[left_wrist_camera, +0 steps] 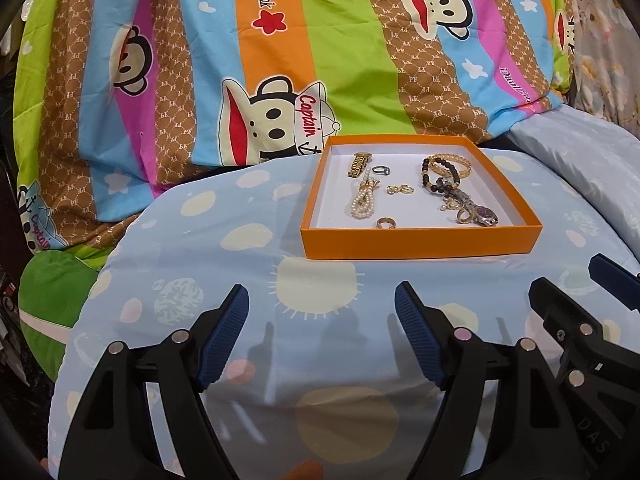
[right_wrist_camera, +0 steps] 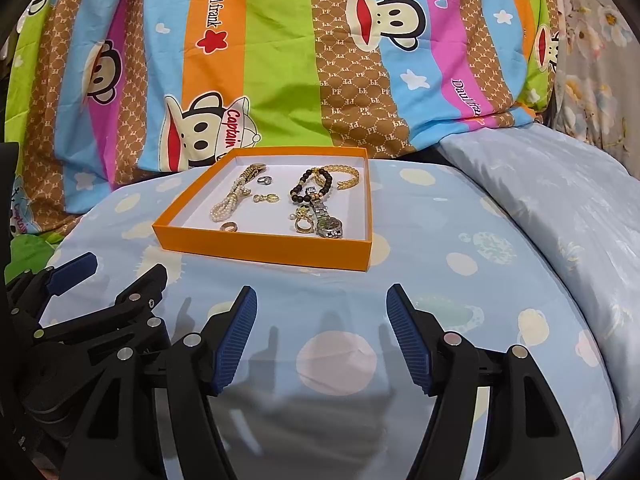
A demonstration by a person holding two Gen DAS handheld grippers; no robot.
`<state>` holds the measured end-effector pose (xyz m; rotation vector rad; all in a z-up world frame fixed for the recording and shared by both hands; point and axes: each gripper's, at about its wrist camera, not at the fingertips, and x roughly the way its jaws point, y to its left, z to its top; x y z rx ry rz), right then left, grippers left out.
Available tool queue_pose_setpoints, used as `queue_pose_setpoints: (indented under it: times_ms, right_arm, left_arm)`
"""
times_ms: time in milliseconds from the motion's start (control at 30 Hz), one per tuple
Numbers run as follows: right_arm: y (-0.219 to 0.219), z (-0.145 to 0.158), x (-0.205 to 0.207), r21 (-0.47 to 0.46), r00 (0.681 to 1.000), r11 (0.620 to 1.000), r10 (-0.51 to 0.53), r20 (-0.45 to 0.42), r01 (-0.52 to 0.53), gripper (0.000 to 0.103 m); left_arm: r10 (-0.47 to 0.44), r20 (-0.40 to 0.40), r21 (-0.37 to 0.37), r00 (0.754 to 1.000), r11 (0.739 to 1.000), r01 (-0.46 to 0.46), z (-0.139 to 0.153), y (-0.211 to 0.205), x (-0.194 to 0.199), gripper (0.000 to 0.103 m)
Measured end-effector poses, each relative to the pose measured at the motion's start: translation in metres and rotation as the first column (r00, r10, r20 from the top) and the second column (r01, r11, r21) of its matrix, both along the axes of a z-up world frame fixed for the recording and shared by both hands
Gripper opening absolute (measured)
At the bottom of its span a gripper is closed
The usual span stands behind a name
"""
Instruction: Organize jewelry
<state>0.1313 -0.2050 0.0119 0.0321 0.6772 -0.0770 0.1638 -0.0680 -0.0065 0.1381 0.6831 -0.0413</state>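
My left gripper (left_wrist_camera: 322,334) and right gripper (right_wrist_camera: 321,334): black plastic linkages, round silver pivot pins, ribbed blue pads (right_wrist_camera: 237,340); faint "DAS" lettering.

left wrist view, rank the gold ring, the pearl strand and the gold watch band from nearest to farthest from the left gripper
From the left gripper, in the orange box:
1. gold ring, by the near wall.
2. pearl strand, mid-box, left side.
3. gold watch band, far left corner.
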Motion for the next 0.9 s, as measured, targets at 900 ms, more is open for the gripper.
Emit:
queue_pose_setpoints:
  times_ms: [900]
  right_arm:
    - [0.001, -0.0002, 0.0004, -0.009, 1.0, 1.0, -0.005, 0.001, 0.005, 0.067]
  left_arm:
    - [0.0, -0.001, 0.0, 1.0, 1.0, 0.0, -0.0003, 0.0012, 0.0005, 0.073]
